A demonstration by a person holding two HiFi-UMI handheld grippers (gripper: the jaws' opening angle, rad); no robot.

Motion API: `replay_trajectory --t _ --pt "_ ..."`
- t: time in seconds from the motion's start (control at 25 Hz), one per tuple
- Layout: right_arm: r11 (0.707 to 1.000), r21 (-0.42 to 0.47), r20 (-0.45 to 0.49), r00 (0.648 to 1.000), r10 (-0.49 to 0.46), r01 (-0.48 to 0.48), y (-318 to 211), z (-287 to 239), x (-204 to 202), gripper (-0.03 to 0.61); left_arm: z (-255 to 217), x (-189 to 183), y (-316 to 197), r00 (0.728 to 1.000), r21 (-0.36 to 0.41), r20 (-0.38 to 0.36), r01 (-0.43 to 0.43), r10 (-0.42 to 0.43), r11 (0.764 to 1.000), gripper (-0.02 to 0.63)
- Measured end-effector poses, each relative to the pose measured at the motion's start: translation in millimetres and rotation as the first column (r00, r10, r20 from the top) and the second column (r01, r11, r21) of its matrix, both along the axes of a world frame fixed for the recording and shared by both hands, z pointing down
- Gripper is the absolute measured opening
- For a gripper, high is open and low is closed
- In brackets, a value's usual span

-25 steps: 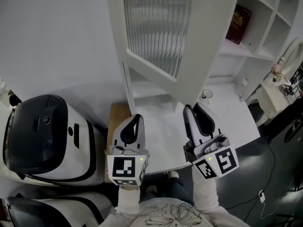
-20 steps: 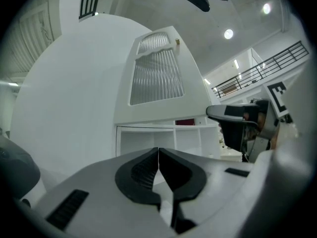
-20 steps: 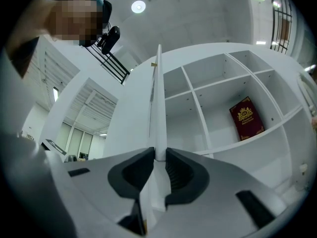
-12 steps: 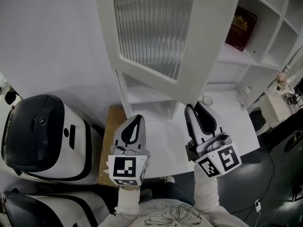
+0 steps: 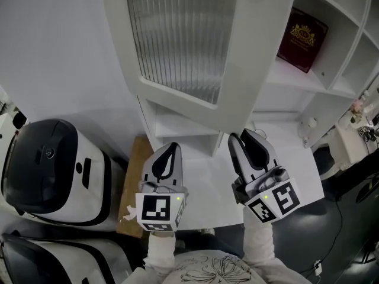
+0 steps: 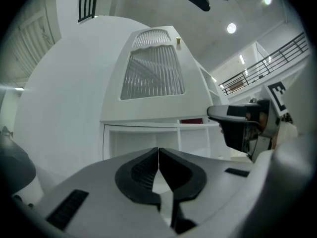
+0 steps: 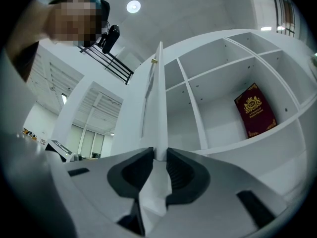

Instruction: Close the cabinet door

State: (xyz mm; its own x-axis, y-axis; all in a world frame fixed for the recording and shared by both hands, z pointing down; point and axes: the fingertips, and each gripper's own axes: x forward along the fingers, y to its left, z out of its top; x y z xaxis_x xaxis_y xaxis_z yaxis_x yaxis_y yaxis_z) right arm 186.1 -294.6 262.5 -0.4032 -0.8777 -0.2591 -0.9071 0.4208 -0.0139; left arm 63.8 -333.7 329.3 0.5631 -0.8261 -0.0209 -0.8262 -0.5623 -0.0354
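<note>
One door [image 5: 260,58] is the whole job. It stands swung wide from the cabinet [image 5: 331,81], hanging out over the worktop [image 5: 290,152] with its ribbed glass [image 5: 177,34] facing the wall. In the right gripper view I see it edge-on, and its free edge [image 7: 159,113] runs straight down into my jaws.

My right gripper [image 5: 241,135] has its jaws drawn in to a narrow gap about as wide as that edge. They look pinched on the lower corner of the frame, one pad on each face. My left gripper [image 5: 170,149] hangs beside it, below the door and apart from it, with its jaws pressed together on nothing.

I judge the door to be stiff and fairly light to swing from this far edge, since the hinge carries the weight. The painted frame looks smooth, so the pads could slip off if I pull at an angle. The glass is the fragile part. I'd keep my hold on the frame, never on the panel, and slow the swing before it meets the cabinet so nothing slams.

Behind the door, the shelves stand open, and a dark red book [image 5: 302,31] leans in one upper compartment, well clear of the swing. A black and white machine [image 5: 41,164] sits to my left beside the worktop.
</note>
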Motion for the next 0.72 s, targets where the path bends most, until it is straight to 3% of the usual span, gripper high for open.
replay_trajectory --t 0.72 --pt "0.992 0.003 0.017 0.992 -0.126 0.126 -35.6 0.9 27.6 0.083 -4.0 23.2 -22.1 0.994 0.005 0.027 0.108 -0.108 0.994 0.005"
